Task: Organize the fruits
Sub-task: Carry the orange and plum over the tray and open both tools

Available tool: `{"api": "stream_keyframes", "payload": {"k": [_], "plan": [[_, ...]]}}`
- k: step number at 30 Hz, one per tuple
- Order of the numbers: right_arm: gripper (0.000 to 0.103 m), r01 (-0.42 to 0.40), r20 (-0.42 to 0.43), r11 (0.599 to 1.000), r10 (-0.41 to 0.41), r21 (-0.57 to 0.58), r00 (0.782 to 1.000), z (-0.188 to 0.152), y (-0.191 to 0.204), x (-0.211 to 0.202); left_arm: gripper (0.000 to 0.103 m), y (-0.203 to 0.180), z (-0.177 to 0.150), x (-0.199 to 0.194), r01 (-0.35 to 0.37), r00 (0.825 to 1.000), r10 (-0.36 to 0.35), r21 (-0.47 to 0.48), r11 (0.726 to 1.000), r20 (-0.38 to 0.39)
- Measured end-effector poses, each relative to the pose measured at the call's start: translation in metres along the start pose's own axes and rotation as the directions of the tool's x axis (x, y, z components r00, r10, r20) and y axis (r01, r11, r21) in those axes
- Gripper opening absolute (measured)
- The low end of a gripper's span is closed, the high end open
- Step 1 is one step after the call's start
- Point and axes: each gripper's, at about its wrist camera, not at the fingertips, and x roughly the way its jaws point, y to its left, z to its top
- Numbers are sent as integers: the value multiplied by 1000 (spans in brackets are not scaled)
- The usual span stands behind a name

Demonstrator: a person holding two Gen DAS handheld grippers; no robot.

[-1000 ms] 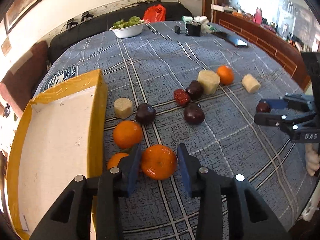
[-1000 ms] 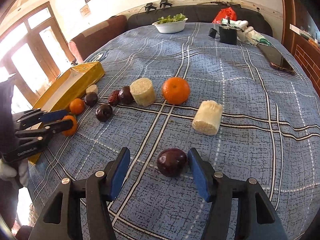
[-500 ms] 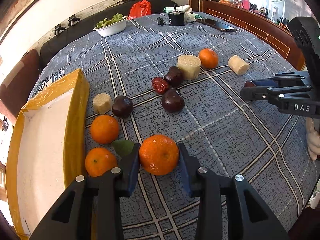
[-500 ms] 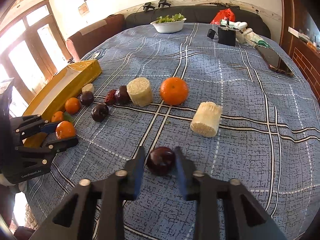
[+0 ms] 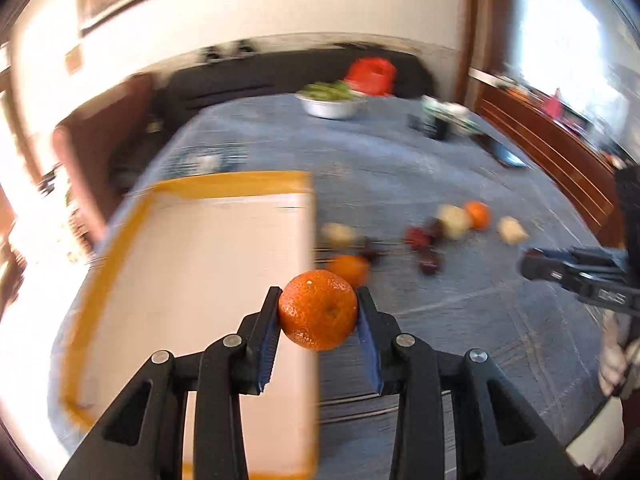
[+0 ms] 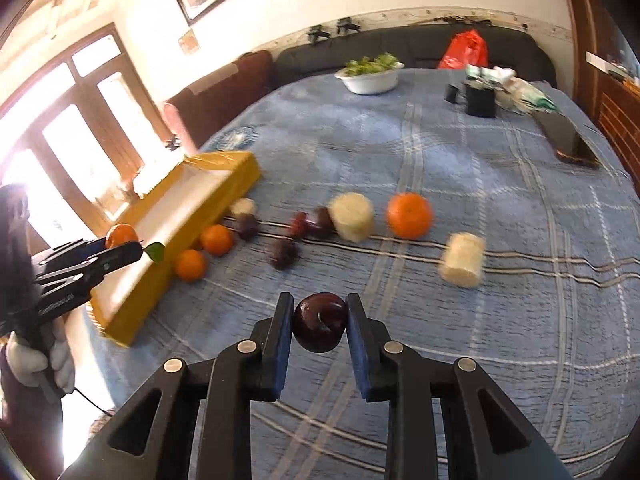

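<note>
My left hand-held gripper [image 5: 318, 312] is clamped on a tangerine [image 5: 318, 310], its blue pads pressed against both sides of the fruit. It holds the tangerine clear of the cloth, right at the near long edge of the yellow box [image 5: 192, 280], which serves as my landmark here. The box has a pale floor and yellow walls and lies on the blue checked cloth [image 6: 500, 184] that covers the tabletop. A small green leaf [image 6: 155, 251] sticks out from the held tangerine, seen from the right wrist camera.

My right hand-held gripper [image 6: 320, 322] is closed tight on a dark plum [image 6: 320, 322], gripped between both pads and lifted off the cloth, well away from the box.

Just beside the box's long wall lie two more tangerines [image 6: 216, 239], touching or nearly touching it. Further from the box a loose row runs across the cloth: a small pale cylinder piece [image 6: 243, 207], several dark plums [image 6: 284, 254], a reddish fruit [image 6: 298, 224], a larger pale cylinder [image 6: 352, 216], another tangerine [image 6: 409, 216], and, farthest from the box, one more pale cylinder [image 6: 462, 265].

Beyond the box, at the far end of the tabletop, stands a white bowl [image 6: 372, 80] of greens, with a red bag [image 6: 466, 50] behind it. Much of the left wrist view is blurred.
</note>
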Motion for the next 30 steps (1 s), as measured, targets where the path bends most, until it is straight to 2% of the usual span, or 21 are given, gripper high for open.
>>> {"api": "stream_keyframes", "payload": {"k": [3,5,10,16,20,23,27,30], "plan": [[29,-97,-5,995,96,-28,995,12,38,6,35,44,-7,-12,-120,993,120,-83,989,-10],[29,-163,-23,986,163,-44,986,19,65,16,35,68,-12,-13,-174,985,172,-125,977,-31],[29,-284,-112,952,272,-116,956,27,143,56,35,120,-33,-4,-241,970,224,-221,945,-99],[29,-313,-240,920,256,-237,936,14,222,118,35,146,-52,17,-253,964,218,-266,930,-153],[29,-304,-291,913,223,-272,930,6,242,147,36,156,-54,18,-252,964,215,-282,926,-157],[31,-296,-294,910,209,-291,933,3,248,156,36,162,-54,16,-247,966,211,-293,924,-149],[31,-281,-287,914,196,-293,937,7,248,160,53,160,-53,11,-250,966,217,-300,921,-140],[32,-282,-276,913,202,-293,940,10,246,154,57,156,-49,5,-245,968,217,-307,919,-123]]}}
